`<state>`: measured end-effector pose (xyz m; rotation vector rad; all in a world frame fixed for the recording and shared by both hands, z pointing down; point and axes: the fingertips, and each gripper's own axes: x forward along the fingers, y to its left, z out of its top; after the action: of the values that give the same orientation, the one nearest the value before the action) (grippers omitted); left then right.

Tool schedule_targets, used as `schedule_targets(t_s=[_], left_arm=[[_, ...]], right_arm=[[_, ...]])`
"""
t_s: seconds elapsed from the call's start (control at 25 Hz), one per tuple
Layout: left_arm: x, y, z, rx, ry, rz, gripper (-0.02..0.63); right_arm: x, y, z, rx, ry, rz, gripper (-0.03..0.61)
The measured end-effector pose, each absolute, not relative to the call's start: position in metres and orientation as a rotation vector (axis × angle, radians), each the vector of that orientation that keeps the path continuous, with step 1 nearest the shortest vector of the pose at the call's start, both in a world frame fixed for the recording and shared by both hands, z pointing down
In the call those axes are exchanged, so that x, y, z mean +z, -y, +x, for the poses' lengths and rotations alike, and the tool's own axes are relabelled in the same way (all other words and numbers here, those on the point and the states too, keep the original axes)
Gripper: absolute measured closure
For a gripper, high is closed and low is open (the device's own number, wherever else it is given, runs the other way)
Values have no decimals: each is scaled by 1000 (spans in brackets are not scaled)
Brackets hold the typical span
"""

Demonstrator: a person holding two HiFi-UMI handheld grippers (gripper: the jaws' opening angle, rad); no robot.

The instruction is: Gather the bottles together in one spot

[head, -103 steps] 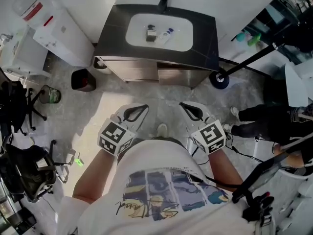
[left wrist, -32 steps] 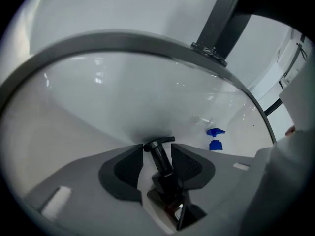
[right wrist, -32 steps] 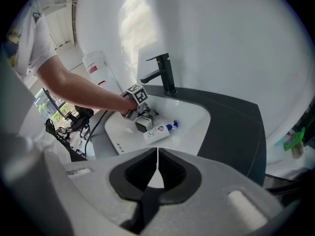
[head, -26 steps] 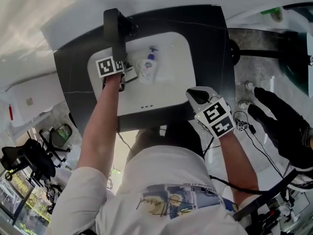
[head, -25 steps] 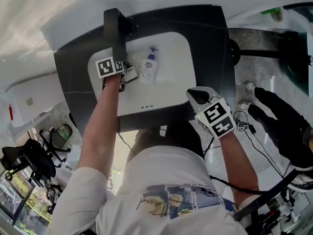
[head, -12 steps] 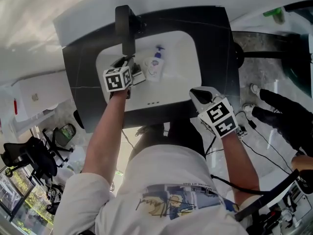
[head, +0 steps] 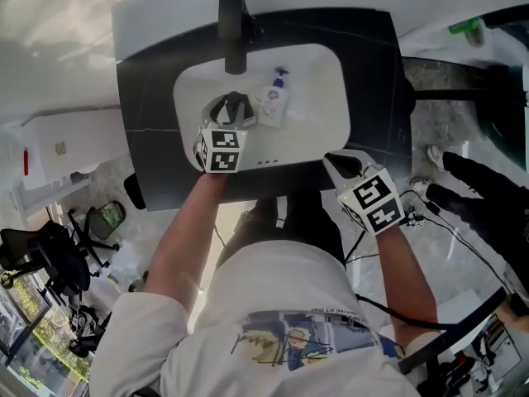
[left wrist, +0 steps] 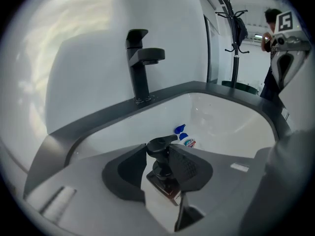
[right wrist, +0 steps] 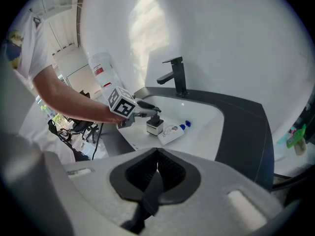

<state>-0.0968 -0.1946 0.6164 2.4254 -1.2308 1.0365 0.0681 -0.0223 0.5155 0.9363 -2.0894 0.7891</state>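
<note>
Black counter [head: 149, 98] with a white sink [head: 318, 126] set in it; black tap [head: 233, 31] at the sink's far edge, left of centre.

Left gripper [head: 233, 106] is down inside the sink, in its left half, just near of the tap. From its own view I read the jaws as clamped on the neck of a dark pump bottle [left wrist: 161, 167], just under the pump head. The bottle stands upright on the sink floor.

Just right of it, a white bottle [head: 273, 102] with a blue cap lies on its side in the sink, cap pointing to the far wall. I cannot tell whether the two bottles touch.

Right gripper [head: 343, 164] hangs over the counter's near edge, at the sink's near right corner, well apart from both bottles. Its jaws are together with nothing between them.
</note>
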Motion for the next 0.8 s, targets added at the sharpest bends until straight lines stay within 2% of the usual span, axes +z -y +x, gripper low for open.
schedule_targets(t_s=[0.4, 0.8], left_arm=[[603, 191, -114, 1020, 1256, 2459, 472], [544, 212, -116, 950, 1281, 2562, 472]], right_arm=[[514, 19, 61, 779, 2086, 943, 574], [504, 26, 60, 761, 2107, 951, 574]])
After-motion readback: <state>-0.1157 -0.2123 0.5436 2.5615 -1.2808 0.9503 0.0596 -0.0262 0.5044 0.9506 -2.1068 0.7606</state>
